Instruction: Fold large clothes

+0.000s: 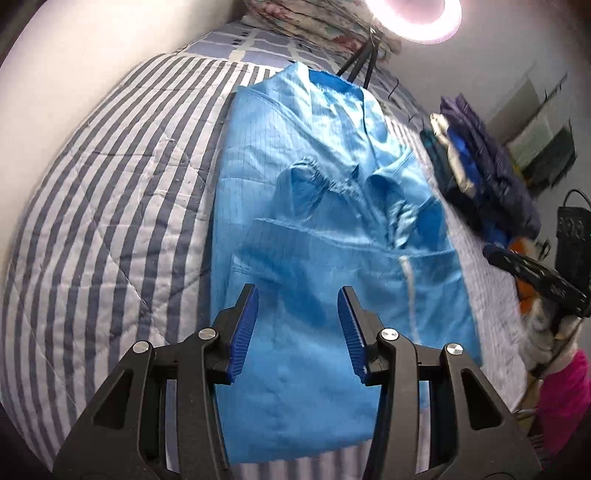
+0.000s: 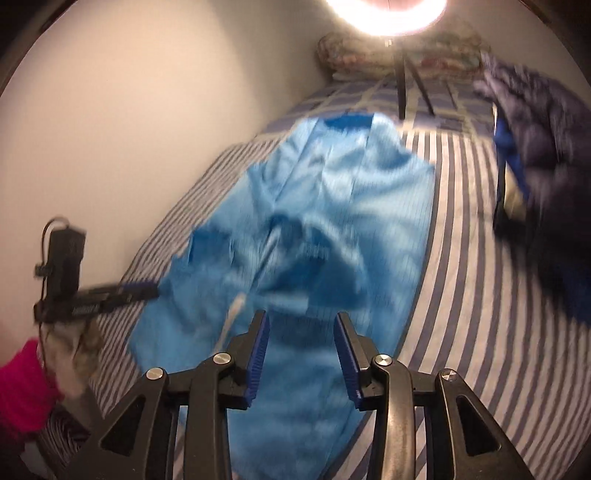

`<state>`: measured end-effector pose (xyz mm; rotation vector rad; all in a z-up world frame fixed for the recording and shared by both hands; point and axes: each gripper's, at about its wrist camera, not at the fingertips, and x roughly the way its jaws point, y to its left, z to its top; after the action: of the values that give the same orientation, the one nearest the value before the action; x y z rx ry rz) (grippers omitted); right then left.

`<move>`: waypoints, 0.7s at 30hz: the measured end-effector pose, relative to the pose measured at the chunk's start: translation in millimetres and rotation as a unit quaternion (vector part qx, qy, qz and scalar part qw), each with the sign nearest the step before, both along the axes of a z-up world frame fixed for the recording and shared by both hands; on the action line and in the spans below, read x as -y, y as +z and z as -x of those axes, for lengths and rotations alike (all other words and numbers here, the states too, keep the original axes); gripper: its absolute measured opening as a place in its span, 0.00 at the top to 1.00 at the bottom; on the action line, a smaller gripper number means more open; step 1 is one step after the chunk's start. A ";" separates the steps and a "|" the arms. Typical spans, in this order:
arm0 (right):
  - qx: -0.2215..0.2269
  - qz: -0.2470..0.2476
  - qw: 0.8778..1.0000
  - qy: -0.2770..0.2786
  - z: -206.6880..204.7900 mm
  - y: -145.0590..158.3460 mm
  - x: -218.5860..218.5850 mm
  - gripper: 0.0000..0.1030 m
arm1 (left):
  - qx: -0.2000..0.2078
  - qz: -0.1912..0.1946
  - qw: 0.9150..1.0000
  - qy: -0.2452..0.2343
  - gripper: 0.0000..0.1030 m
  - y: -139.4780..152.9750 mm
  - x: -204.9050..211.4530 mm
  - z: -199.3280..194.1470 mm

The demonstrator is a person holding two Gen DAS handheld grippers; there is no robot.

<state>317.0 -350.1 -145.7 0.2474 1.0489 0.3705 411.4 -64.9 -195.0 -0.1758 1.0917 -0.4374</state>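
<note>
A large light-blue garment [image 1: 314, 166] lies lengthwise on the striped quilt [image 1: 110, 184], its upper part crumpled and its sleeves bunched across the middle. My left gripper [image 1: 298, 290] hovers over the garment's lower part, jaws apart, blue pads [image 1: 245, 328] clear of the cloth. In the right wrist view, which is blurred, the same garment [image 2: 332, 184] stretches away from my right gripper [image 2: 301, 315], which stands open above the near end. Each gripper shows in the other's view: the right gripper [image 1: 496, 254] at the garment's right edge, the left gripper [image 2: 146, 290] at its left edge.
A pile of dark clothes [image 1: 487, 166] [image 2: 546, 147] sits on the quilt to the right. A ring light [image 1: 413, 14] on a stand [image 1: 365, 62] and floral bedding [image 2: 369, 55] are at the far end. A wall runs along the bed's left. A pink sleeve [image 2: 22, 387] shows.
</note>
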 end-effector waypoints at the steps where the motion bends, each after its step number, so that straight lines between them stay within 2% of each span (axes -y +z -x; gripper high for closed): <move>1: -0.007 0.006 1.000 0.001 3.9 -9.6 -1.6 0.62 | -0.003 -0.005 1.000 0.000 0.56 -5.4 0.9 -2.6; 6: -0.030 0.023 0.999 -0.012 7.1 -41.7 -1.6 0.64 | -0.012 -0.019 1.000 0.014 0.56 -31.1 0.6 -17.9; 9: -0.034 0.037 0.999 -0.009 5.4 -53.9 -2.6 0.66 | -0.004 -0.010 1.000 0.017 0.56 -42.0 -2.2 -17.8; 12: -0.030 0.052 0.998 -0.003 6.6 -51.7 -6.6 0.65 | 0.025 -0.040 0.999 -0.002 0.56 -42.6 5.5 -12.0; 14: -0.028 0.025 0.999 -0.017 12.6 -45.1 1.8 0.65 | 0.027 -0.046 0.999 -0.007 0.56 -39.3 6.9 -8.8; 16: -0.017 -0.004 0.999 -0.040 26.8 -39.6 15.6 0.55 | 0.016 -0.026 1.000 0.005 0.56 -34.3 -1.7 -6.5; 17: -0.013 -0.011 0.999 -0.051 34.2 -38.6 23.0 0.38 | 0.012 -0.013 1.000 0.011 0.55 -31.7 -8.5 -3.9; 18: -0.011 -0.022 0.998 -0.063 43.1 -39.2 31.2 0.27 | 0.010 -0.005 1.000 0.016 0.46 -29.9 -15.0 -1.8; 20: -0.030 -0.054 0.995 -0.072 57.2 -47.0 44.9 0.26 | 0.000 0.004 0.999 0.040 0.35 -29.1 -31.7 -1.2; 21: -0.045 -0.074 0.993 -0.077 63.3 -53.2 51.2 0.26 | -0.009 0.014 0.999 0.051 0.34 -30.3 -40.3 -2.0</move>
<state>253.7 -401.3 -198.9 0.4783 1.0840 0.2987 413.4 -24.5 -225.2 -0.2596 1.0895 -0.3600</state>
